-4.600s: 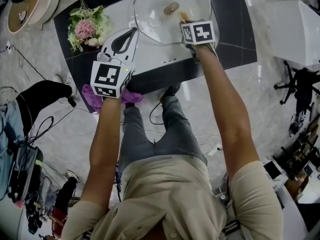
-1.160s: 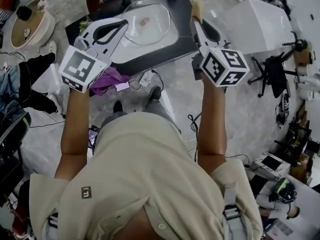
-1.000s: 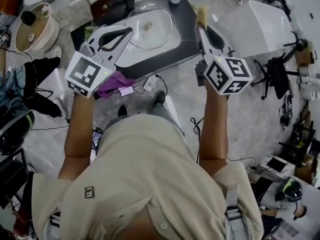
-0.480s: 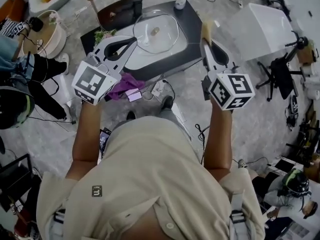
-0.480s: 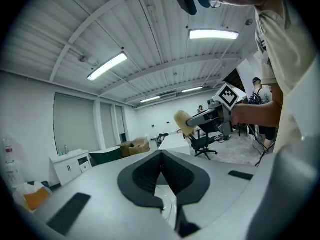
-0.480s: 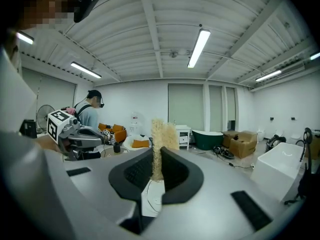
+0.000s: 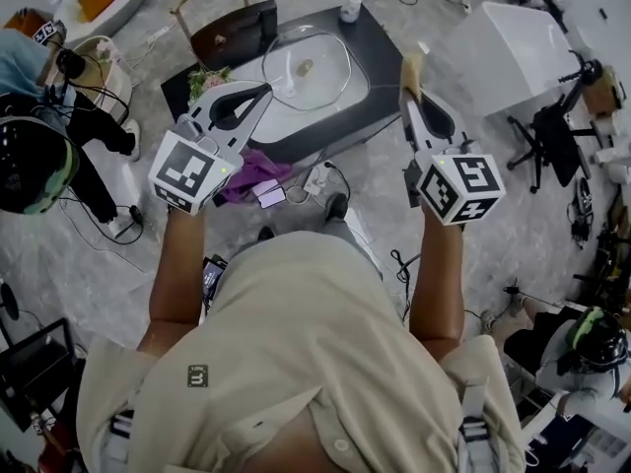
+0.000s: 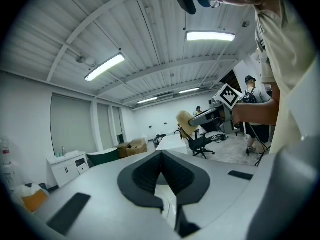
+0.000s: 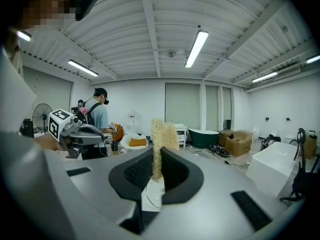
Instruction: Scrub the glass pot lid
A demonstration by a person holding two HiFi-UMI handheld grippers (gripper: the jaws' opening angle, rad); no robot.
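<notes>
My right gripper (image 7: 410, 85) pinches the sponge (image 7: 411, 63), I judge ready for scrubbing; my left gripper (image 7: 264, 91) sits closed, empty; the glass pot lid (image 7: 308, 67) lies far off

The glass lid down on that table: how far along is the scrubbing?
Done: hard to say. The lid lies on the table with nothing touching it, and it is too small to judge clean or dirty. In hand: the right gripper clamps a sponge, up in the air away from the table; the left gripper is shut and empty. Left: any further scrubbing needs the sponge brought down to the lid.
</notes>
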